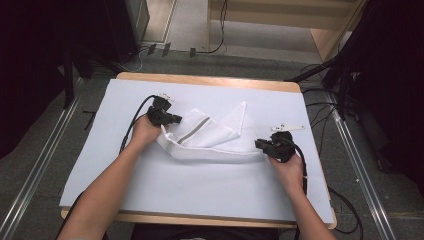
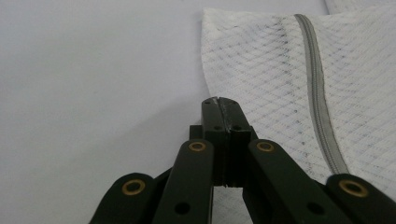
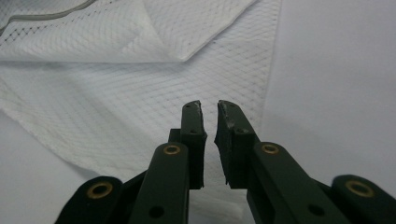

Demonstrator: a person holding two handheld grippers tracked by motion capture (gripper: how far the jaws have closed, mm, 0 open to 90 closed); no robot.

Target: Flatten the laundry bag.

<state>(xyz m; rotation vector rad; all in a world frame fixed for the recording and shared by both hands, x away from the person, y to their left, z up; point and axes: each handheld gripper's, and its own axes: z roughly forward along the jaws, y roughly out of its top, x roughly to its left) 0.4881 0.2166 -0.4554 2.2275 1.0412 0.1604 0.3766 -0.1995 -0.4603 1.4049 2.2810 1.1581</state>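
High view: a white mesh laundry bag with a grey zipper [image 1: 207, 135] is seen lying partly folded near the middle of a pale grey mat [image 1: 150, 185] that covers a light wooden table [image 1: 210, 80]. The left gripper [image 1: 167, 119] is held at the bag's left end, the right gripper [image 1: 262, 145] at its right end.

In the left gripper view the 2 jaws are seen pressed flat together, with the mesh edge [image 2: 219, 60] just beyond and beside the tips; whether a thin layer of netting is pinched between the pads cannot be told. In the right gripper view the jaws stand slightly apart over the mesh [image 3: 116, 102], a narrow gap showing between the pads, and nothing is clamped.

The step in hand is judged to be a hold being taken at both ends for the next fold. For it to be done well, the right tips should be lowered until the edge of the netting sits between the pads before they are closed, and the left pinch should be checked. The zipper [image 2: 317, 88] is best kept out of both pinches, so that the mesh is lifted evenly and without bunching.
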